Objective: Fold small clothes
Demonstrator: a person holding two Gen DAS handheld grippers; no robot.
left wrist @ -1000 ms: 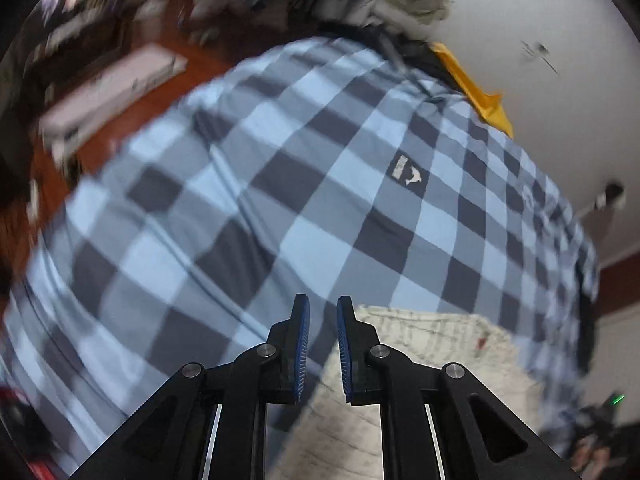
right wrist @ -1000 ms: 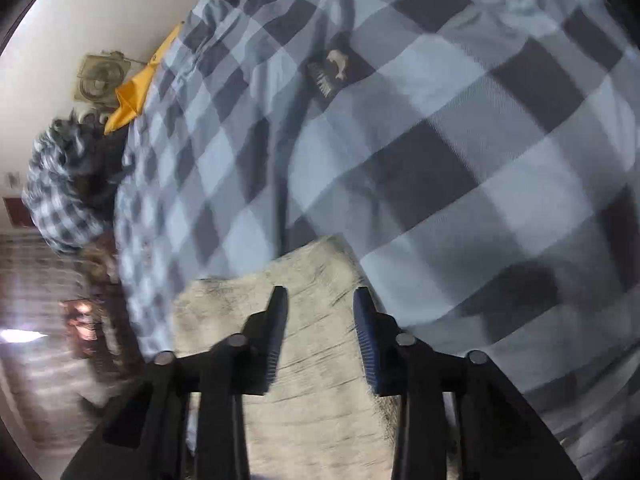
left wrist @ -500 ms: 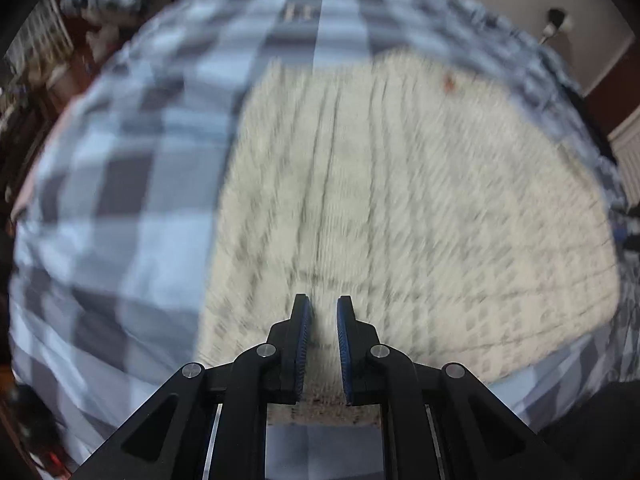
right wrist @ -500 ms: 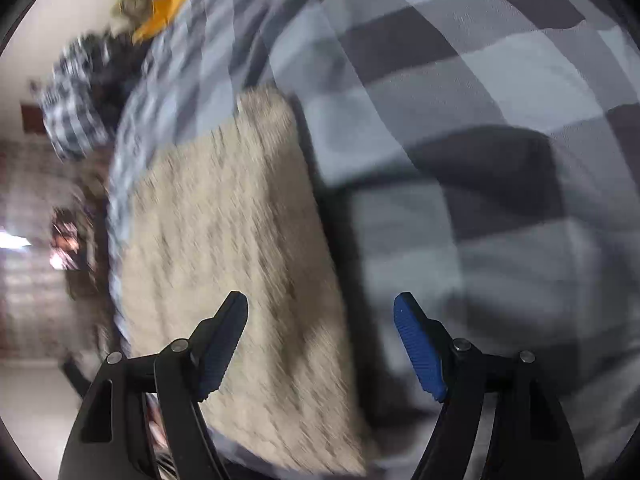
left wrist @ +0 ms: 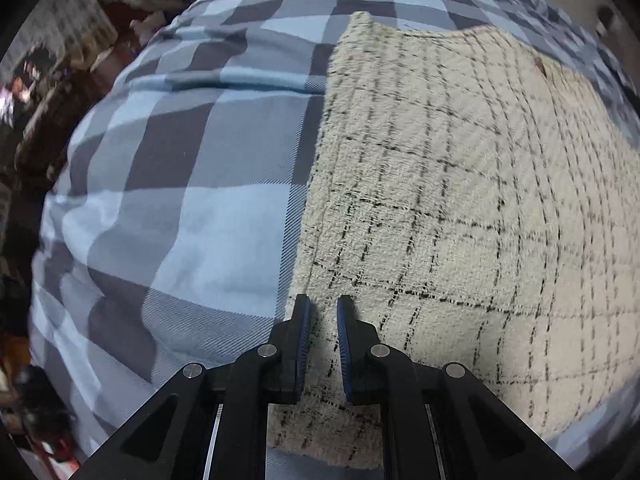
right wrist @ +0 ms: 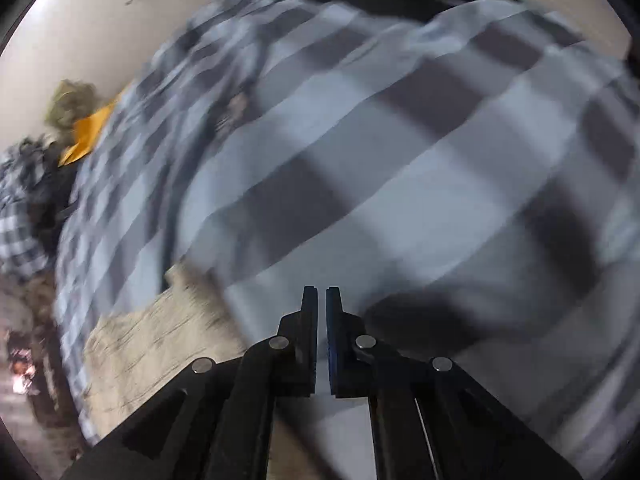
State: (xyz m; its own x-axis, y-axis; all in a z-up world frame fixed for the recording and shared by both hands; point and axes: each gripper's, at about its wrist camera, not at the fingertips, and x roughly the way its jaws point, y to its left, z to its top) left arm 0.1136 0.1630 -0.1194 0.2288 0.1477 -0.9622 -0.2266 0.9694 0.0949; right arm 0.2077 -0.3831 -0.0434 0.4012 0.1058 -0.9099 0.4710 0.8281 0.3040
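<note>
the cream cloth (left wrist: 460,200) lies flat on the checked blanket (left wrist: 180,200). the left gripper (left wrist: 322,316), pressed nearly together, sits over its edge. the right gripper (right wrist: 321,300) is squeezed together, empty. each should pinch a corner before lifting.

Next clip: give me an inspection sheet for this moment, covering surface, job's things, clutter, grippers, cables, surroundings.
Surface: blue-and-grey checked bedcover, rumpled.
Job's things: cream checked cloth lying flat on the bedcover.
Clutter: yellow item and plaid garment heap at the bed's far edge.
Grippers: left gripper over the cloth's left edge, fingers nearly shut, nothing visibly held; right gripper shut, empty, over the bedcover.
Cables: nothing seen.
Surroundings: pale wall; view blurred.
</note>
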